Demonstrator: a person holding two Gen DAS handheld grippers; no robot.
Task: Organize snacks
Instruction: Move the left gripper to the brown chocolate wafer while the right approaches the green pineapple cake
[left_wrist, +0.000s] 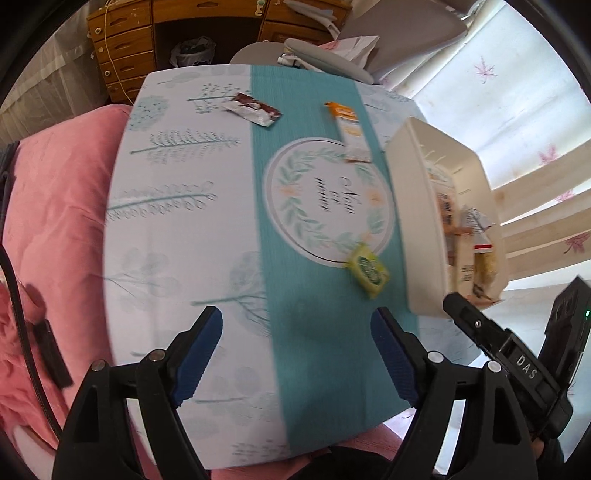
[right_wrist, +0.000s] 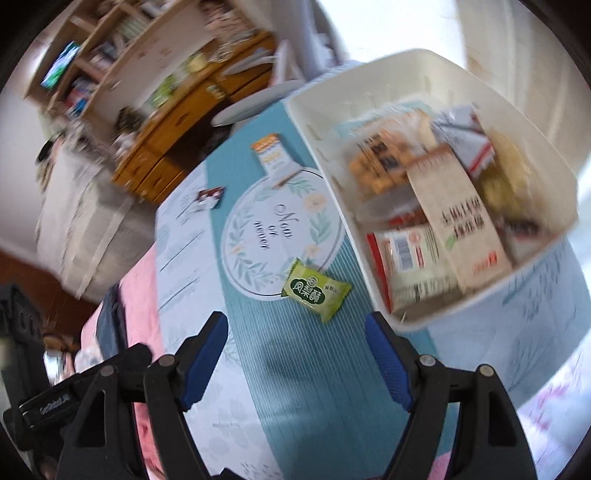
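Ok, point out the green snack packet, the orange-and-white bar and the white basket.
green snack packet (right_wrist: 316, 290), right wrist view, middle of the wrapper's printed face.
orange-and-white bar (left_wrist: 349, 131), left wrist view, centre of its wrapper.
white basket (right_wrist: 334, 192), right wrist view, its near side wall.

Left gripper (left_wrist: 296, 325): black plastic arms, ribbed blue pads, silver rivets; right gripper (right_wrist: 296, 330) alike, white lettering alongside.

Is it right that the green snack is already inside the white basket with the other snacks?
No. The green snack is not in the white basket; it lies on the tablecloth beside it, as the right wrist view shows. Other snacks are inside the basket.
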